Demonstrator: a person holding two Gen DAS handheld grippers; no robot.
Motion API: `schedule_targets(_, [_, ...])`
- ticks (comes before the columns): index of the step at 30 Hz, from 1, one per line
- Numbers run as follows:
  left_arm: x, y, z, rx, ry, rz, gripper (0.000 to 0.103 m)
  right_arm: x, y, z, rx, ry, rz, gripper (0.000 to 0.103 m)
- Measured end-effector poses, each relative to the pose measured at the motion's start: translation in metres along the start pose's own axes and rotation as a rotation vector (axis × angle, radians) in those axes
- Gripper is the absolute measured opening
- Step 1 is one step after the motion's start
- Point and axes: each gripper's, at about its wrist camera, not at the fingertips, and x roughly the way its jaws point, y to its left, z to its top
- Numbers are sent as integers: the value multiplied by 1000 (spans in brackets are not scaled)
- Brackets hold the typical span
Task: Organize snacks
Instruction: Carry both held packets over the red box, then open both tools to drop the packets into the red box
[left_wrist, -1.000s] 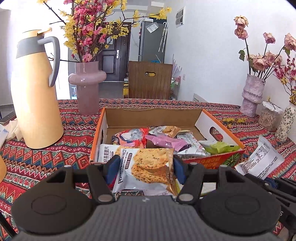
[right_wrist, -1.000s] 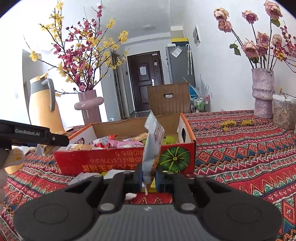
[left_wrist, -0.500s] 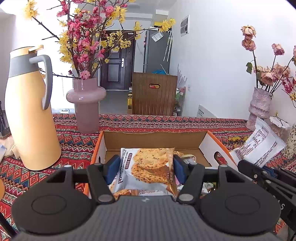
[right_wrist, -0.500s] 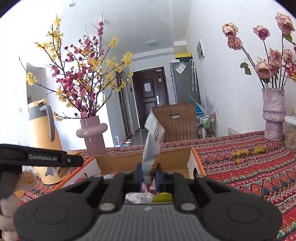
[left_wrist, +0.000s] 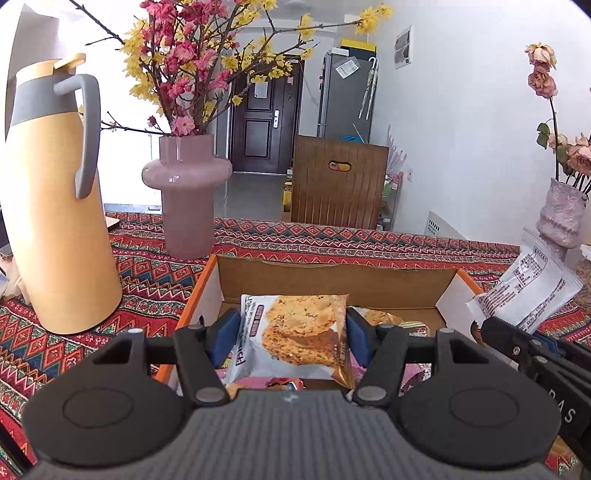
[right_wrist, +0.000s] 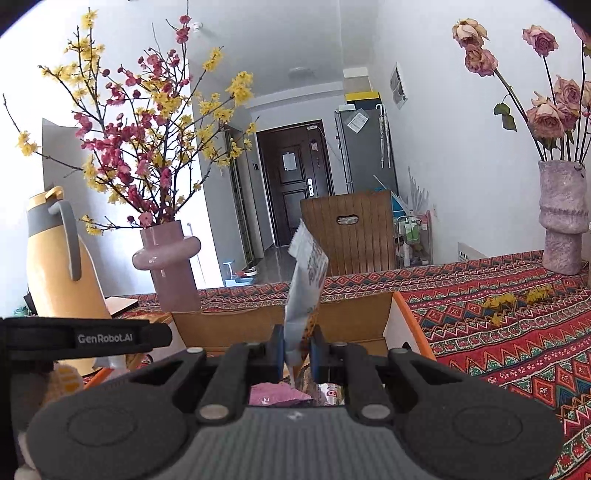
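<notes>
My left gripper (left_wrist: 291, 334) is shut on a white cookie packet (left_wrist: 295, 338) and holds it flat above the open cardboard snack box (left_wrist: 332, 280). My right gripper (right_wrist: 297, 349) is shut on a white snack packet (right_wrist: 304, 280) that stands upright on edge, over the same box (right_wrist: 347, 315). That packet (left_wrist: 528, 291) and the right gripper show at the right of the left wrist view. Other snack packets (right_wrist: 275, 397) lie in the box beneath the fingers, mostly hidden.
A tall yellow thermos jug (left_wrist: 55, 199) stands left of the box, a pink vase with blossom branches (left_wrist: 186, 195) behind it. A textured vase of dried roses (right_wrist: 563, 218) stands far right on the patterned tablecloth (right_wrist: 498, 339). A wooden chair (left_wrist: 338, 182) is behind the table.
Both grippers have risen and moved forward over the box with their packets; the box contents dropped below the fingers. Both grips are unchanged.
</notes>
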Motion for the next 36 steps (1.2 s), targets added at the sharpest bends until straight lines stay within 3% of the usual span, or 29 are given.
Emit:
schedule_targets(10, [9,9,-12,-19,-9,-14,62,7,3,-10,-24,32,-4,13])
schedule_targets(14, [5,15,-12,-42,-33,-10,71,7,3,-13,-28,48,-31,17])
schedule_targets(15, [4,17,-12,-48,-37,-9,74,6,3,-14,-28,47,-36,22])
schedule_targets(17, [2,20,-12,-69,-49,0,88,4,2,-14,-20,40,-46,49])
schedule_targets(18, [0,22,-11,-80,-57,13,92,2,1,-14,-16,30,-62,71])
schedule_targets(19, [-2,23,-11,-92,-65,28,103,0,1,-14,-14,17,-78,85])
schedule_targets(24, [-3,28,-10,-121,-69,46,103,-4,-5,-14,14,-3,-100,101])
schedule_targets(36, [-16,24,-7,-112,-84,53,103,-5,-7,-14,15,-4,-105,103])
